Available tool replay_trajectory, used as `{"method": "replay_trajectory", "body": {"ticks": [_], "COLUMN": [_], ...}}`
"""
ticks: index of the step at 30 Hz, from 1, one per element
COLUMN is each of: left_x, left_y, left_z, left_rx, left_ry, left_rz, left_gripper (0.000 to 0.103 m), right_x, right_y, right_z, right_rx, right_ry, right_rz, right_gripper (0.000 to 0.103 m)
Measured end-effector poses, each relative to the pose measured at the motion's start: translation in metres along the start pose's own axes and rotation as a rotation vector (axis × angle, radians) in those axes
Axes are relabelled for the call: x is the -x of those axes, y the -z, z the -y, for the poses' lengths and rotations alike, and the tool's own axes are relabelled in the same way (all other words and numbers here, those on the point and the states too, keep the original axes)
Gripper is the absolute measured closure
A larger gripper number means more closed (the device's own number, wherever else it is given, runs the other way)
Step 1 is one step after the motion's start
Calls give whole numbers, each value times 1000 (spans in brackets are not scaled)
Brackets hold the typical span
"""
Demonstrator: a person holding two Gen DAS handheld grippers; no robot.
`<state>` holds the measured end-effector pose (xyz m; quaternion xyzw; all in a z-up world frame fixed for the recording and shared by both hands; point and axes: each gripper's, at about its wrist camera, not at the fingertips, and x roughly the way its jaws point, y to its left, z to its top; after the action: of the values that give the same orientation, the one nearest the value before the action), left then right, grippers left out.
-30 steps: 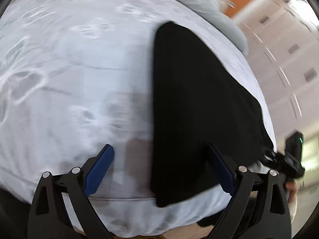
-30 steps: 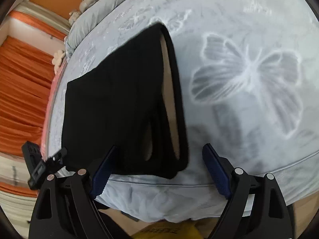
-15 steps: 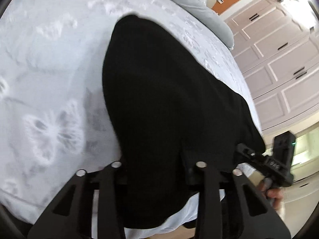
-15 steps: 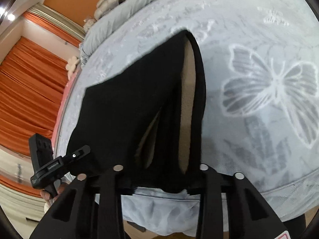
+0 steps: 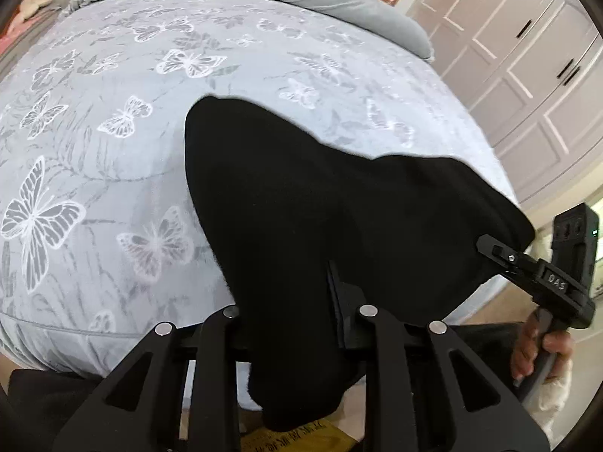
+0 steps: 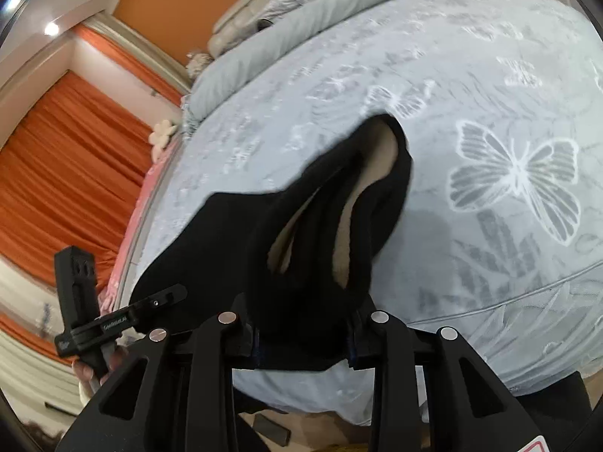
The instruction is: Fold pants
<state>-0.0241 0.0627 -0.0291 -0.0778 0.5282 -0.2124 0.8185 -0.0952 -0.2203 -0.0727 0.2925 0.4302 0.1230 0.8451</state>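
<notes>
both grippers clamped on the black pants (image 5: 301,196)

left gripper (image 5: 297,312) has just narrowed onto one corner; right gripper (image 6: 303,318) grips the other, above the butterfly bedspread (image 5: 113,173).

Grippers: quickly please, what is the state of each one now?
Left gripper: closed on the black pants.
Right gripper: closed on the same pants.

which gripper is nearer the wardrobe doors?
Right. The right gripper clamps the pants on the side toward the wardrobe; the left gripper clamps their other corner.
</notes>
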Motion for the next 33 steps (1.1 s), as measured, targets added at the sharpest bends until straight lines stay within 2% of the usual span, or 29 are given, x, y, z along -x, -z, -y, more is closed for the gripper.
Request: {"method": "replay_trajectory", "body": {"ticks": [4, 8, 13, 17, 24, 28, 33], "left_x": [32, 66, 102, 112, 81, 53, 18], "left_y": [-13, -31, -63, -103, -190, -236, -276], "left_z": [-3, 8, 20, 27, 35, 28, 27], "left_rx": [5, -34, -100, -164, -253, -251, -272], "left_ry": [51, 54, 1, -84, -314, -365, -414], "left_rz": [21, 89, 219, 318, 474, 521, 536], "left_gripper": [79, 79, 79, 79, 78, 78, 78], "right_x": [21, 35, 38, 27, -18, -48, -81], "right_y": [-9, -32, -78, -116, -184, -217, -254], "right_z": [-24, -49, -79, -102, -128, -126, -114], "right_rx": [53, 112, 190, 223, 271, 283, 262], "right_ry": [-25, -56, -97, -122, -117, -105, -89], "right_rz": [33, 81, 167, 250, 415, 480, 499], "right_gripper": [74, 74, 74, 74, 74, 74, 74]}}
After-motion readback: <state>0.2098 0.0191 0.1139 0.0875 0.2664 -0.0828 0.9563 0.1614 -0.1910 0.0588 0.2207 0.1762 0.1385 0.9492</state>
